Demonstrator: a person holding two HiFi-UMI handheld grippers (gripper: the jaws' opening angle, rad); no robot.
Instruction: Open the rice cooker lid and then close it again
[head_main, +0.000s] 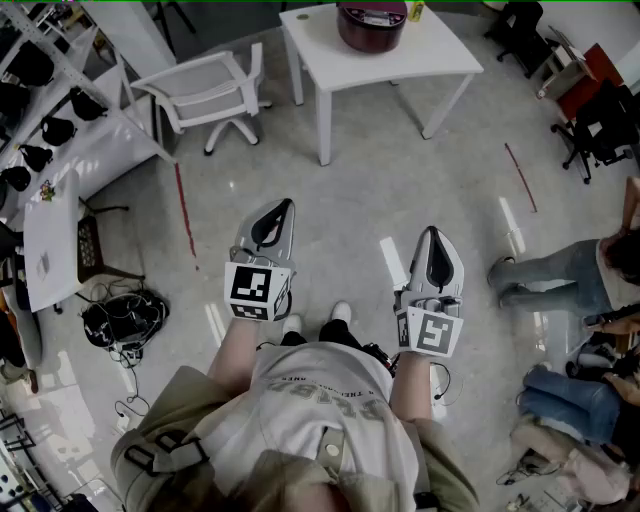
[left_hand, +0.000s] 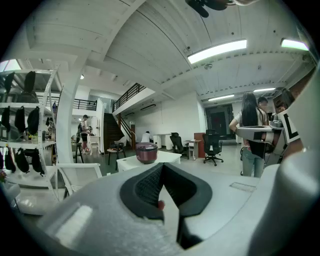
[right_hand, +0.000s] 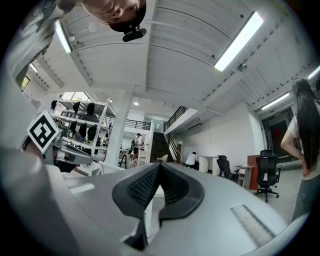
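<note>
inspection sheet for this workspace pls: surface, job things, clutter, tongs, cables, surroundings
surface: white table, far ahead across the floor, mostly bare
job's things: rice cooker on the table's far side, lid down
clutter: small yellow-green item beside the cooker, too small to identify
grippers: left tongs and right tongs both shut, empty, well short of the table
cables: black bundle on the floor at left
surroundings: white chair, rack of dark gear, people sitting at right
</note>
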